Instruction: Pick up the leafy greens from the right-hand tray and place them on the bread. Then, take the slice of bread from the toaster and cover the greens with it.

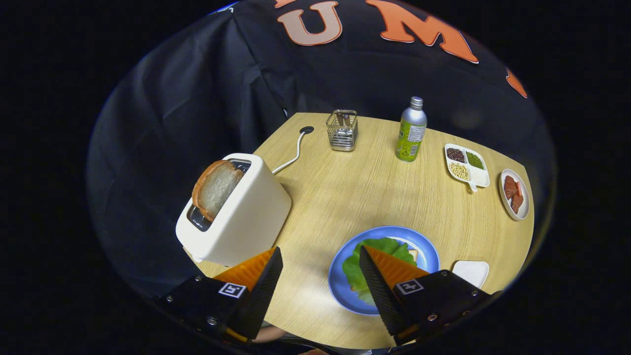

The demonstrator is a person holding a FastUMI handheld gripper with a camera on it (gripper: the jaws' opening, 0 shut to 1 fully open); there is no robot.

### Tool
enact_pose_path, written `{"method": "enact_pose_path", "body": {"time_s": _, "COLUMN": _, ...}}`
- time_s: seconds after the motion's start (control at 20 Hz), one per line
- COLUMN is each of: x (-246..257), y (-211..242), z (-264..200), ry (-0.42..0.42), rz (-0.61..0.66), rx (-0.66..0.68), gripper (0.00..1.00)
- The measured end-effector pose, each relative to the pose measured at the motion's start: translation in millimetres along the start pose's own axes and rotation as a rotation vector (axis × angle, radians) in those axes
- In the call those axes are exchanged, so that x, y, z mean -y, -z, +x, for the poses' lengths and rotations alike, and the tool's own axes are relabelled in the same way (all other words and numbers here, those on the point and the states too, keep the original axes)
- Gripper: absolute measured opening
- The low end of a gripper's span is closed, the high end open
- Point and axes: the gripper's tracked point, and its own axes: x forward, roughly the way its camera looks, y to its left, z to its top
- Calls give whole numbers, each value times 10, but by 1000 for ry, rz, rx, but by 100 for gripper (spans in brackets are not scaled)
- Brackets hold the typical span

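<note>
The leafy greens (377,251) lie on a blue plate (424,249), covering a slice of bread whose corner (413,254) peeks out at their right. My gripper (320,256) hangs above the table, open, with nothing between its fingers. Its right finger overlaps the greens in view; its left finger sits in front of the white toaster (246,217). A slice of bread (216,188) stands up out of the toaster's slot, beyond and left of the fingers.
A white tray (472,270) lies right of the plate. Farther back stand a wire holder (342,129), a green bottle (411,130), a divided dish of beans (466,165) and a plate of meat (514,194). The toaster's cord (291,158) runs to a table hole.
</note>
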Motion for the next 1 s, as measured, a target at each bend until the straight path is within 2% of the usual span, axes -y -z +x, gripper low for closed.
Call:
{"method": "enact_pose_path", "body": {"time_s": 0.4, "x": -701, "y": -461, "z": -82, "ry": -67, "rz": -18, "rx": 24, "gripper": 95}}
{"method": "enact_pose_path", "body": {"time_s": 0.85, "x": -1268, "y": -730, "z": 91, "ry": -118, "rz": 0, "rx": -37, "gripper": 93}}
{"method": "enact_pose_path", "body": {"time_s": 1.0, "x": -1318, "y": -816, "z": 245, "ry": -95, "rz": 23, "rx": -59, "gripper": 91}}
